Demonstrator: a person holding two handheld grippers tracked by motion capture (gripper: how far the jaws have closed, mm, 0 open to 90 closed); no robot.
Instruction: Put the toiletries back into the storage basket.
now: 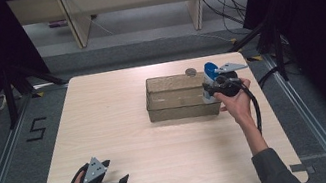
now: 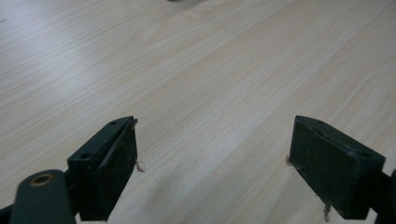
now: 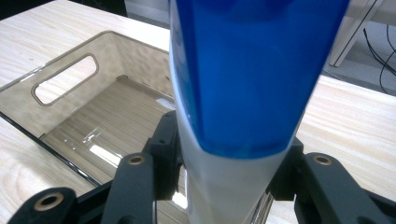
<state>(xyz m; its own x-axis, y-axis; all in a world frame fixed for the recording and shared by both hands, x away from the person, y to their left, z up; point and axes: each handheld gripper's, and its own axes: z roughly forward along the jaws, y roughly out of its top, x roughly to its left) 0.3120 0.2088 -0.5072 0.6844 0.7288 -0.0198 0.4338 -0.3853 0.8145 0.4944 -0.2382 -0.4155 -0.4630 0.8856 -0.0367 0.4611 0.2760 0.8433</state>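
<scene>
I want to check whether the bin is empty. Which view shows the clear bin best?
The high view: the whole bin shows, all four walls, nothing visible inside. The right gripper view shows its floor and handle slot closer, but the blue-and-white tube held in the right hand-held gripper hides part. The left gripper view shows table.

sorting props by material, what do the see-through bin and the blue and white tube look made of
The smoke-tinted rectangular bin looks like glossy hard plastic: the table's grain shows through its walls. The blue and white tube, clamped in the right gripper, is smooth and opaque, probably plastic.
</scene>
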